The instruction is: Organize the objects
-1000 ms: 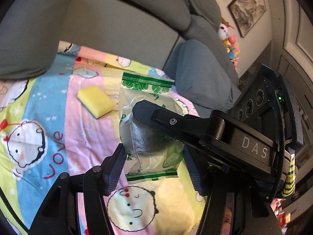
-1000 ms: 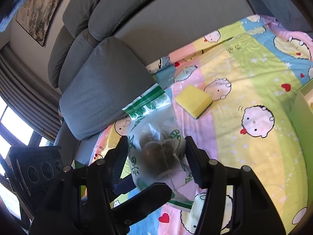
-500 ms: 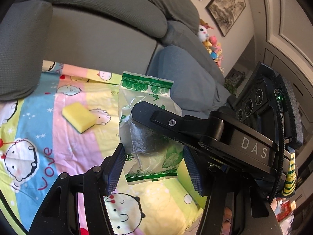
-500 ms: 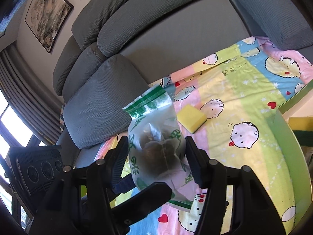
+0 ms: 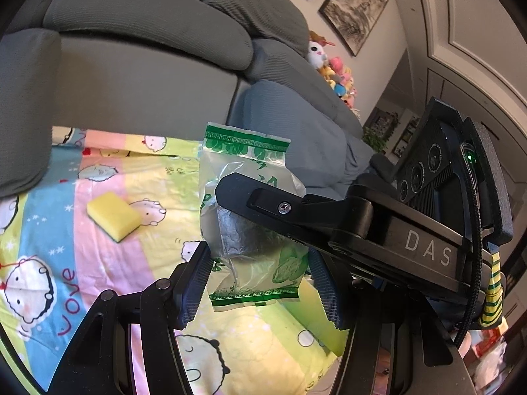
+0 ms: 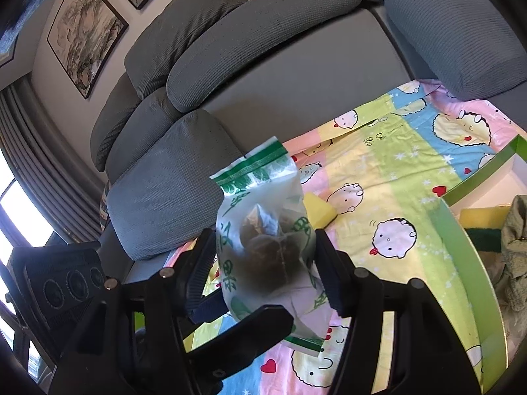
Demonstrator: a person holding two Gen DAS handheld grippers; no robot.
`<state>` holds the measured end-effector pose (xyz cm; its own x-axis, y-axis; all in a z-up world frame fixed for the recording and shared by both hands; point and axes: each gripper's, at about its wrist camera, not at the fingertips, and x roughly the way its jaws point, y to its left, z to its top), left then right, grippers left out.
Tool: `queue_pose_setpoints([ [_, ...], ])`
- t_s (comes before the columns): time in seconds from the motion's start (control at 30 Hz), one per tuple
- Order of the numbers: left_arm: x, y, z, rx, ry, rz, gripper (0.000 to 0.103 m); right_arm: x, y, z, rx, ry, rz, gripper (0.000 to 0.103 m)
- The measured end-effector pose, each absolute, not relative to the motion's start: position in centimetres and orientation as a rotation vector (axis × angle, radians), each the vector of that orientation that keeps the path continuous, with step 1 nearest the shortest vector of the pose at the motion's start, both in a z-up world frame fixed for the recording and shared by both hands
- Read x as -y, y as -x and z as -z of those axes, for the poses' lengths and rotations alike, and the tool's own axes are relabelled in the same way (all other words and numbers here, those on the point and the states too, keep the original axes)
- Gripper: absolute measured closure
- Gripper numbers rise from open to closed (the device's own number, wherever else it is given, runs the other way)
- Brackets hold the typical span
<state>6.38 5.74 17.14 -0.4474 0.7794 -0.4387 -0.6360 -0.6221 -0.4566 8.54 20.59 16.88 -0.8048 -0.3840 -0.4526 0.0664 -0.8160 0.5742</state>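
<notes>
A clear plastic bag (image 5: 243, 171) with green print and dark contents hangs in the air above the cartoon blanket (image 5: 98, 263). My left gripper (image 5: 258, 253) is shut on its lower part, pads against both sides. A finger (image 5: 263, 204) of the right gripper crosses in front of the bag from the right. In the right wrist view the same bag (image 6: 260, 204) sits between the pads of my right gripper (image 6: 263, 237). Its jaws are opening, and the pads still touch the bag's sides. A left gripper finger (image 6: 250, 329) lies across the bag's bottom.
A yellow sponge (image 5: 113, 215) lies on the blanket, half hidden behind the bag in the right wrist view. A green box (image 6: 461, 230) at the right holds another sponge (image 6: 484, 219) and a grey-green cloth (image 6: 517, 230). Grey sofa cushions (image 5: 148, 23) ring the blanket.
Both grippers have risen with the bag between them, so the blanket and sponge look farther away. The green box has come into the right wrist view. The right jaws stand slightly wider.
</notes>
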Motion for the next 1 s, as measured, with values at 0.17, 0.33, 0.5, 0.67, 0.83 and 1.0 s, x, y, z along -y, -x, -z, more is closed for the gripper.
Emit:
queue_pose_setpoints([
  [0.17, -7.4, -7.1, -17.8, 0.236, 0.771, -2.096, 0.042, -21.9, -9.6, -17.3, 0.836, -0.799, 2.681, 0.044],
  [0.33, -9.6, -7.0, -18.1, 0.184, 0.773, -2.066, 0.042, -23.6, -10.5, -17.3, 0.883, -0.761, 2.707, 0.044],
  [0.5, -12.5, -6.7, -18.2, 0.13, 0.777, -2.03, 0.042, -26.1, -11.0, -16.7, 0.982, -0.726, 2.726, 0.044],
  [0.67, -15.6, -7.0, -18.2, 0.064, 0.779, -1.989, 0.042, -28.8, -12.2, -16.1, 1.085, -0.691, 2.761, 0.044],
  [0.83, -18.1, -7.4, -17.9, 0.015, 0.786, -1.937, 0.042, -31.0, -13.5, -15.7, 1.183, -0.652, 2.791, 0.044],
  [1.0, -20.3, -8.1, -17.7, -0.023, 0.791, -1.897, 0.042, -33.1, -15.1, -15.0, 1.291, -0.619, 2.807, 0.044],
])
